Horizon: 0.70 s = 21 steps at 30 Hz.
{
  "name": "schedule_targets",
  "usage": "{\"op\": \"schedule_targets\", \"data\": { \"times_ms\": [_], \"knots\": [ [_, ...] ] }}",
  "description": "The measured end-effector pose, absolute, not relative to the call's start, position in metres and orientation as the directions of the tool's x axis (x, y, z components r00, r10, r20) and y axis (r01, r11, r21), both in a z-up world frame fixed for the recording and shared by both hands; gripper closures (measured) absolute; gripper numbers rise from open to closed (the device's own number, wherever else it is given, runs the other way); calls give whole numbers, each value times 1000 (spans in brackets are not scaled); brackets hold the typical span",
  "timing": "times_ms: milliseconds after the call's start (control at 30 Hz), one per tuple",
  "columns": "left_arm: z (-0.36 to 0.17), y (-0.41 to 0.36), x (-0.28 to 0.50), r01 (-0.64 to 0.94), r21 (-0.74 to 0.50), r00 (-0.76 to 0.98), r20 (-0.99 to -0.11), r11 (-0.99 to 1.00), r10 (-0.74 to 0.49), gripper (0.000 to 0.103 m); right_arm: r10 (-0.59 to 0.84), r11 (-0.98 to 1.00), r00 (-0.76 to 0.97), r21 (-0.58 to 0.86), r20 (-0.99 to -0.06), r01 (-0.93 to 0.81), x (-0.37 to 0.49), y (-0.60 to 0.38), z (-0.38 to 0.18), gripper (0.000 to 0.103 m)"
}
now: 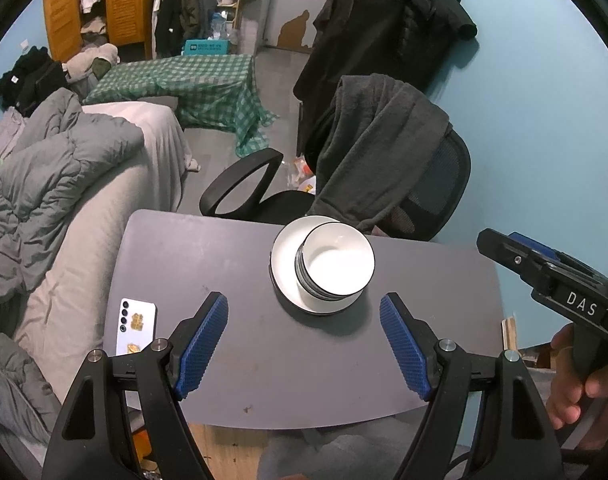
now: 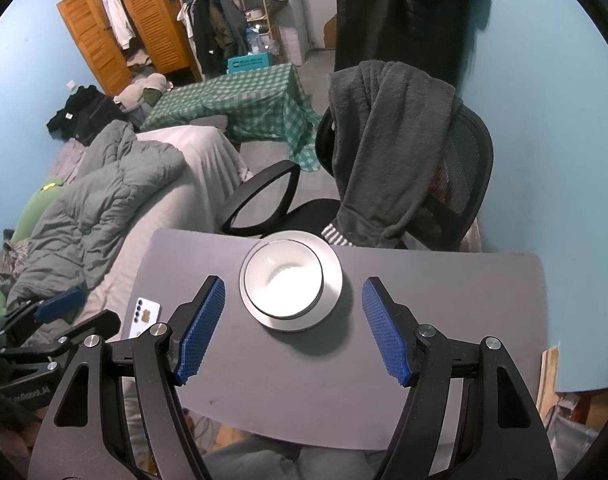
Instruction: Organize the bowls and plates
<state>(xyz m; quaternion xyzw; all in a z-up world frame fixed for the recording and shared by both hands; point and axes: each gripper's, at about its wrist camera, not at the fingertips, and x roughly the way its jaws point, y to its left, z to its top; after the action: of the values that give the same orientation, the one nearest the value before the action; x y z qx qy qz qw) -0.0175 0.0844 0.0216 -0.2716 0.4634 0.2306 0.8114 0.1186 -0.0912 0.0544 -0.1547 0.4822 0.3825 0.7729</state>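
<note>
Left gripper (image 1: 304, 344): blue ribbed pads spread wide, nothing between them; held above the near half of the table, clear of the dishes. Also seen at the left edge of the right wrist view.

Right gripper (image 2: 294, 330): pads likewise spread wide and empty, above the near half of the table. Its black body, lettered "DAS", shows at the right edge of the left wrist view, with the person's hand (image 1: 580, 384) around the handle.

Table (image 1: 232, 364): grey top, rounded corners, a few dark specks on the surface.

Smartphone (image 1: 135, 326): white, lying back up near the table's left edge, well apart from the dishes.

Plate (image 1: 284, 276): white, dark-rimmed, flat on the far middle of the table.

Bowls (image 1: 336, 264): white with a dark rim, a stack standing upright on the plate; the banded sides show several nested, exact count cannot be told.

Office chair (image 1: 436, 184): black mesh back, just behind the table, a grey fleece garment (image 1: 380, 148) draped over it.

Bed (image 1: 104, 208): left of the table, grey duvet crumpled on top.

Green checked cloth (image 1: 192, 84): covering a low piece of furniture beyond the bed.

Wooden wardrobe (image 1: 120, 4): far wall, louvred doors open.
</note>
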Motion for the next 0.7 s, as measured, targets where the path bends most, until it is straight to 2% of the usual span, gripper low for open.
{"op": "schedule_targets", "data": {
  "times_ms": [700],
  "knots": [
    [22, 86, -18, -638, -226, 465, -875, 736, 134, 23, 443, 661, 243, 131, -863, -739, 119, -91, 54, 33]
  ]
}}
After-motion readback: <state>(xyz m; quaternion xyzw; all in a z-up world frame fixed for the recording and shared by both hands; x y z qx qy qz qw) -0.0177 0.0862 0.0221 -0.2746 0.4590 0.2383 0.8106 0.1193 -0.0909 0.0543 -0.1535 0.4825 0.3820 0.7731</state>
